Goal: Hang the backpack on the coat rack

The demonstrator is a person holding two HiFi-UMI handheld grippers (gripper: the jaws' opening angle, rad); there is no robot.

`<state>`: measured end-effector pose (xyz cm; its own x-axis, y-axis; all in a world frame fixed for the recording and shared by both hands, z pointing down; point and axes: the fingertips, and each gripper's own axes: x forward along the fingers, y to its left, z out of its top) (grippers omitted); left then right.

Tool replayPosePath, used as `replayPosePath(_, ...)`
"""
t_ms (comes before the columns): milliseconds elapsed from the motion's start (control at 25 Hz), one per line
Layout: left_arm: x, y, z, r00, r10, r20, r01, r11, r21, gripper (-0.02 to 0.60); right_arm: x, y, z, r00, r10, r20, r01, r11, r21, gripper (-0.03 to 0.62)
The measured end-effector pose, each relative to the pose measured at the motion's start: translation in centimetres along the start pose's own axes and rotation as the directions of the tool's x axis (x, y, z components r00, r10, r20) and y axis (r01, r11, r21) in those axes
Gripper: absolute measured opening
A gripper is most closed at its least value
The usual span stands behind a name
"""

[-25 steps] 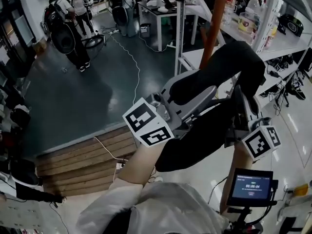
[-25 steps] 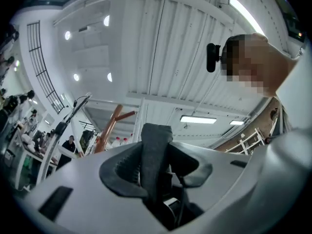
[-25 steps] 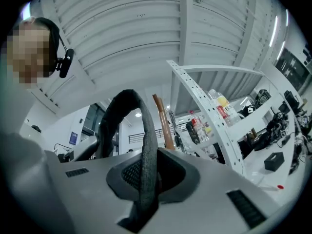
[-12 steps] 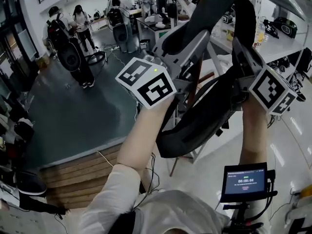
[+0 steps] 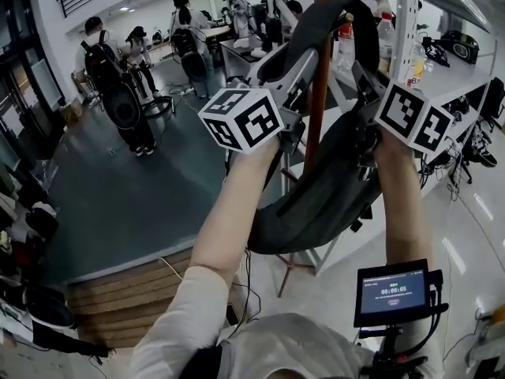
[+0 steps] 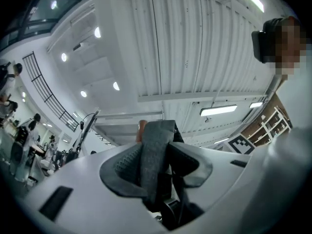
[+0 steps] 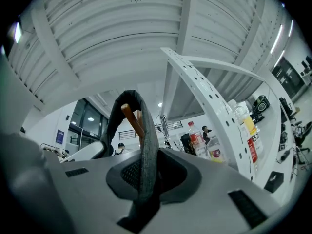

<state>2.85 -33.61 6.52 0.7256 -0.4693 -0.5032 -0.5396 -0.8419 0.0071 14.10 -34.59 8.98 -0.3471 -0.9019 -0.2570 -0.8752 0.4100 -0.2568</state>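
Both grippers hold the dark grey backpack (image 5: 316,188) high by its top strap (image 5: 335,10). The strap loops over the top of the coat rack's brown pole (image 5: 317,101), and the bag hangs against the pole. My left gripper (image 5: 308,34) is shut on the strap's left side; in the left gripper view the grey webbing (image 6: 155,145) is pinched between the pads, with the rack's tip (image 6: 141,126) behind it. My right gripper (image 5: 361,68) is shut on the strap's right side. In the right gripper view the strap (image 7: 145,145) arches over a brown peg (image 7: 131,117).
A white perforated shelf upright (image 5: 406,22) and bottles (image 5: 345,42) stand right of the rack. Several people with backpacks (image 5: 118,77) stand on the dark floor at far left. A wooden platform (image 5: 134,283) lies below. A small screen (image 5: 392,290) sits at lower right.
Both grippers have risen with the backpack. The strap loop has gone from in front of the pole up to its top, and the bag now hangs along the pole.
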Motion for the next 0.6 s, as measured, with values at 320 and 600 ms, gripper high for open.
replayPosePath(320, -1.6, 1.1, -3.9, 0.998, 0.056, 0.015, -0.055, 0.994, -0.091, 0.17, 1.0, 0.0, -4.2, 0.999, -0.025, 0.021, 0.028, 0.987, -0.159, 0.046)
replayPosePath(600, -2.8, 0.7, -5.7, 0.999, -0.011, 0.034, 0.018, 0.972, -0.234, 0.166, 0.3, 0.6, -4.6, 0.993, -0.019, 0.115, 0.043, 0.975, -0.216, 0.046)
